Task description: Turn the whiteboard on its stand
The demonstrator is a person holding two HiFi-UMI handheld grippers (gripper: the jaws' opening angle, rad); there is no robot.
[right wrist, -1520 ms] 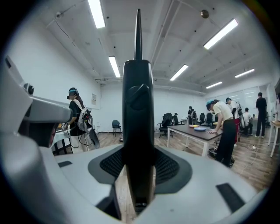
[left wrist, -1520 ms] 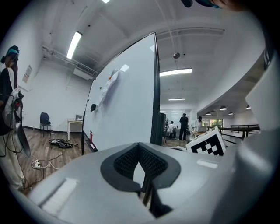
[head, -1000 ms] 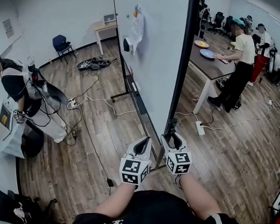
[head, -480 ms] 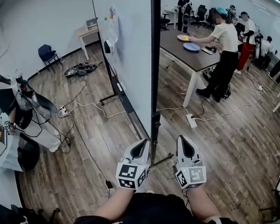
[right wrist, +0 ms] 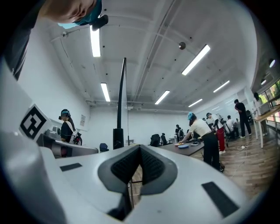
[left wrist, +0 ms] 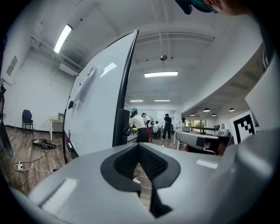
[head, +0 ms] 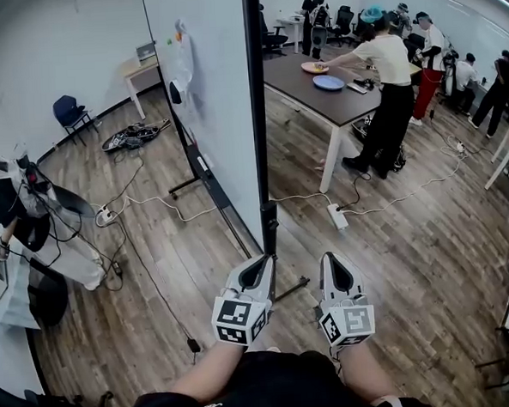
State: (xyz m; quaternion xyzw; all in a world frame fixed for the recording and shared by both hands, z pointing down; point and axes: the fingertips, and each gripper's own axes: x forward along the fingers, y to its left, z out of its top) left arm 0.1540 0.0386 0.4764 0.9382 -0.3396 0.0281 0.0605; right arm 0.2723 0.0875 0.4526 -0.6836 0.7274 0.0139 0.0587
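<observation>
Grey fingers of the left gripper (head: 260,265) lie pressed together on nothing. The right gripper (head: 336,265) beside it is likewise closed and empty. Both hang low in front of the person's body, near the stand (head: 269,227) but apart from it.

Just beyond them the stand's black upright rises from the wooden floor (head: 181,263). The whiteboard (head: 209,98) runs away from the person, its side edge turned almost straight toward the head view and its white face showing on the left.

Farther off, people stand around a dark surface (head: 304,92) that carries 2 plates (head: 328,82).

With neither gripper on the frame, the turn looks either finished or paused. Which final angle is wanted cannot be told; any further swing would need a gripper on the frame first.
</observation>
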